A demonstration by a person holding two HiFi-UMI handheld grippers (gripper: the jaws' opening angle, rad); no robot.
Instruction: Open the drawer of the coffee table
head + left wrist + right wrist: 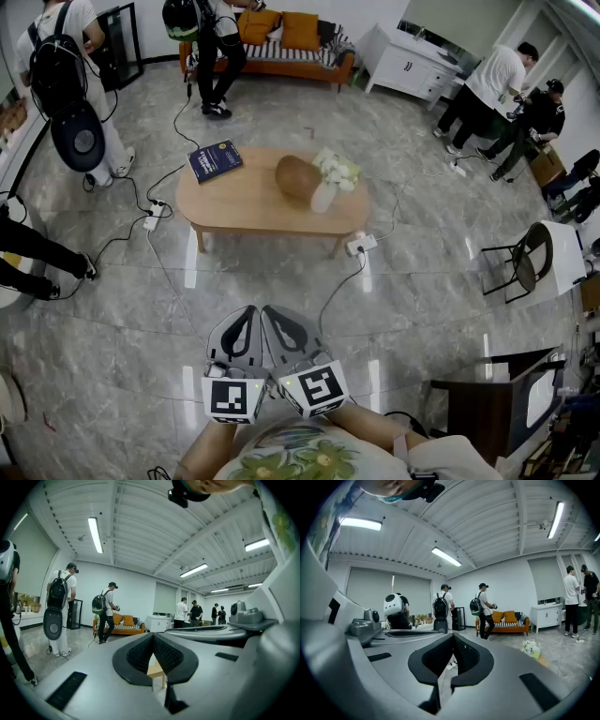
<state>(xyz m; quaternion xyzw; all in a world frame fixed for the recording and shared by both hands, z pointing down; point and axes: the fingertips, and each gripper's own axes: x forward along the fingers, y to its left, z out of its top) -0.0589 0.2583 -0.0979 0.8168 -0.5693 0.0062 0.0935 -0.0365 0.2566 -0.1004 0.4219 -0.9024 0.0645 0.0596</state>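
Wooden worktop [244,202] of the coffee table: blue book [215,160] on its left end, flower vase [323,197] on its right half. Fully closed and empty: left gripper [246,314], right gripper [272,314], side by side, well short of the worktop.

— Made out the drawer of the coffee table [253,202] from the head view?
— Could not. Saw only the top and the legs; found the side under the top too small to judge.
— And from the left gripper view?
— Caught just a sliver of the coffee table [156,670] past the closed left gripper [153,638]. Lost the rest behind its body.
— Read the title on the blue book [215,160]?
— Too small. Could not name the brown round thing [298,176] either.
— And from the right gripper view?
— Glimpsed the flowers [530,646], partly hidden behind the closed right gripper [453,637].
— Saw the person at the head view's left edge?
— Only the legs [37,251]; cut off above.
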